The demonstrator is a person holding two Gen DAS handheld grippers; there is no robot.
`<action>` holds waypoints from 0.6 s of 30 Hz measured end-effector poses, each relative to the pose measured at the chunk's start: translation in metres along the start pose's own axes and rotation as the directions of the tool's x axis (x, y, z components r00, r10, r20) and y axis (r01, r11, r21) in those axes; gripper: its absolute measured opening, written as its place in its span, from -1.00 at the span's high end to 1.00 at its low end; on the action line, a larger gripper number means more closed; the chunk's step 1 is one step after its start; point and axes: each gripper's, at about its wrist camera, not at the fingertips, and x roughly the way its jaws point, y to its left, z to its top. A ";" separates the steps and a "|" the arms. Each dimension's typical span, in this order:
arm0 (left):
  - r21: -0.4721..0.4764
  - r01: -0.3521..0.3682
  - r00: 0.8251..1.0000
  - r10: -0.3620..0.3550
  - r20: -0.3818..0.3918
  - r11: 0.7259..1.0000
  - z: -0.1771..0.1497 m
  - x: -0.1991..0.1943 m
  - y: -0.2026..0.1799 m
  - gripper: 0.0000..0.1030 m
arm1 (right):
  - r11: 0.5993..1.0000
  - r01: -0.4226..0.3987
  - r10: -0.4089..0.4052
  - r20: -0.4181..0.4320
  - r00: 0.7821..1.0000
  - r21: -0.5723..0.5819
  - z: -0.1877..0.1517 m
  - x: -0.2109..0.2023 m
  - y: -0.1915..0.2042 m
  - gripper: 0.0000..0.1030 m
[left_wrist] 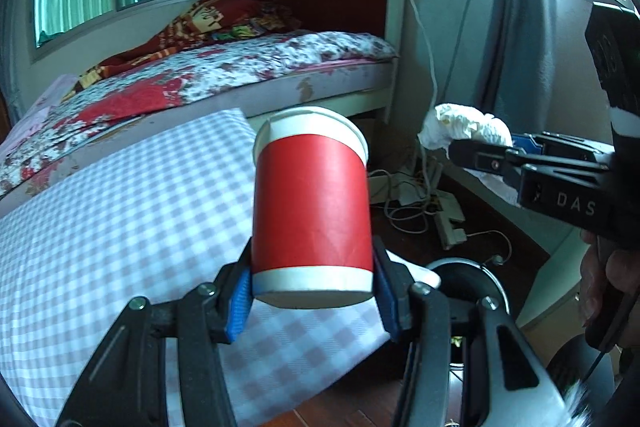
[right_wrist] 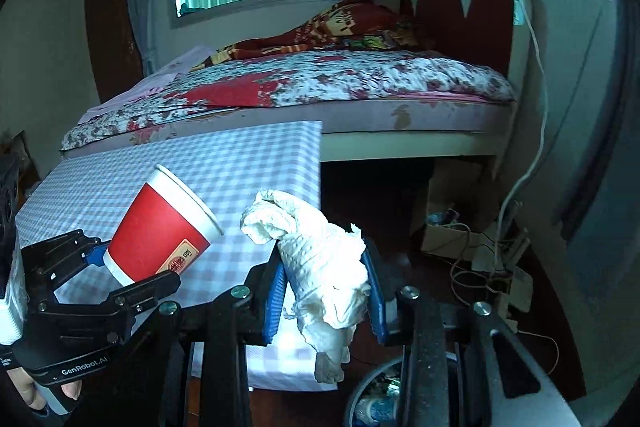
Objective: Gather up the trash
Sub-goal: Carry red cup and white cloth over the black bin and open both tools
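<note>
Both loads are in carry: left gripper (left_wrist: 312,283) clamps the red paper cup (left_wrist: 310,203), right gripper (right_wrist: 326,291) clamps the crumpled white tissue (right_wrist: 320,267); next, release over the near round bin (right_wrist: 372,399).

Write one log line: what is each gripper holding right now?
left gripper: shut on red paper cup | right gripper: shut on crumpled tissue | bin: below

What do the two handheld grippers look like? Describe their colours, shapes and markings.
Both are black plastic linkage frames with silver bolts and ribbed blue pads. The left gripper bears white "GenRobot.AI" lettering; the right gripper shows "DAS" in pale letters. A thin black cable hangs below the right one.
</note>
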 end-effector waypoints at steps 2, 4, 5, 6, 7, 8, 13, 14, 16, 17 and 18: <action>0.011 0.024 1.000 -0.024 -0.002 1.000 -0.005 0.004 -0.013 -0.02 | 1.000 0.018 -0.018 -0.004 1.000 0.013 -0.009 -0.005 -0.013 0.29; 0.019 0.049 0.999 -0.049 -0.008 0.999 -0.010 0.008 -0.025 -0.02 | 0.999 0.037 -0.036 -0.008 0.999 0.028 -0.017 -0.010 -0.024 0.29; 0.023 0.062 0.998 -0.062 -0.012 0.998 -0.012 0.010 -0.031 -0.02 | 0.998 0.047 -0.047 -0.012 0.999 0.036 -0.022 -0.012 -0.029 0.29; 0.025 0.074 0.997 -0.073 -0.016 0.997 -0.014 0.012 -0.036 -0.02 | 0.997 0.057 -0.056 -0.017 0.998 0.044 -0.027 -0.015 -0.035 0.29; 0.028 0.087 0.996 -0.087 -0.020 0.996 -0.016 0.014 -0.042 -0.02 | 0.997 0.065 -0.064 -0.022 0.998 0.051 -0.032 -0.017 -0.039 0.29; 0.033 0.099 0.995 -0.098 -0.024 0.995 -0.019 0.015 -0.047 -0.02 | 0.996 0.074 -0.073 -0.026 0.997 0.056 -0.037 -0.019 -0.044 0.29; 0.067 0.152 0.988 -0.150 -0.037 0.986 -0.028 0.022 -0.075 -0.02 | 0.991 0.108 -0.104 -0.045 0.994 0.083 -0.062 -0.029 -0.067 0.29; 0.071 0.162 0.986 -0.160 -0.038 0.984 -0.030 0.023 -0.080 -0.02 | 0.990 0.112 -0.108 -0.048 0.993 0.089 -0.068 -0.031 -0.071 0.29; 0.085 0.180 0.983 -0.177 -0.039 0.980 -0.032 0.026 -0.092 -0.02 | 0.987 0.124 -0.118 -0.061 0.991 0.102 -0.078 -0.034 -0.080 0.29; 0.091 0.187 0.982 -0.184 -0.039 0.978 -0.035 0.026 -0.098 -0.02 | 0.986 0.129 -0.122 -0.065 0.990 0.108 -0.083 -0.036 -0.084 0.29; 0.094 0.197 0.980 -0.193 -0.042 0.976 -0.037 0.027 -0.103 -0.02 | 0.985 0.131 -0.124 -0.069 0.990 0.113 -0.089 -0.038 -0.088 0.29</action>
